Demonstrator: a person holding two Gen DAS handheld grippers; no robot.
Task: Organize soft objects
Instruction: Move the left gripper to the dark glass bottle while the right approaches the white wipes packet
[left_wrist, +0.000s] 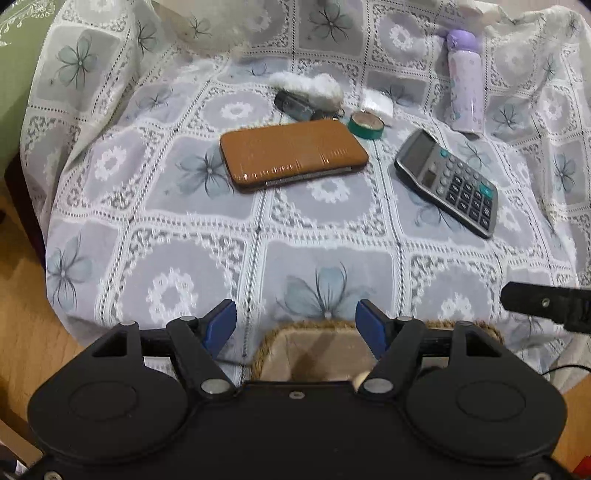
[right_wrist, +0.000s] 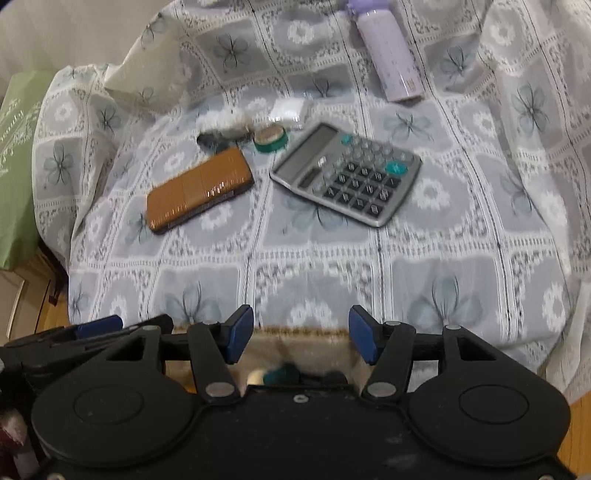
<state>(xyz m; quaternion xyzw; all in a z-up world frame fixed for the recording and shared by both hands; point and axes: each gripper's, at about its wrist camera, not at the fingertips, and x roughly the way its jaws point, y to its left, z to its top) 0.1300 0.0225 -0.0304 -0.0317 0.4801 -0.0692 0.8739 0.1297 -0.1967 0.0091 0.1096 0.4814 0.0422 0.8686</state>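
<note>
Left claw (left_wrist: 295, 325) and right claw (right_wrist: 301, 332) both gape empty.

My own housing is covering most of the woven basket (left_wrist: 314, 345) at six o'clock. Motion is blurring the fluffy white item (right_wrist: 225, 120) at eleven o'clock, and the frame's top edge is clipping the purple bottle (right_wrist: 388, 51).

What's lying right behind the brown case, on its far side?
Behind the brown case lie a white fluffy item, a dark object partly under it, and a green tape roll. The dark object's identity is unclear.
</note>
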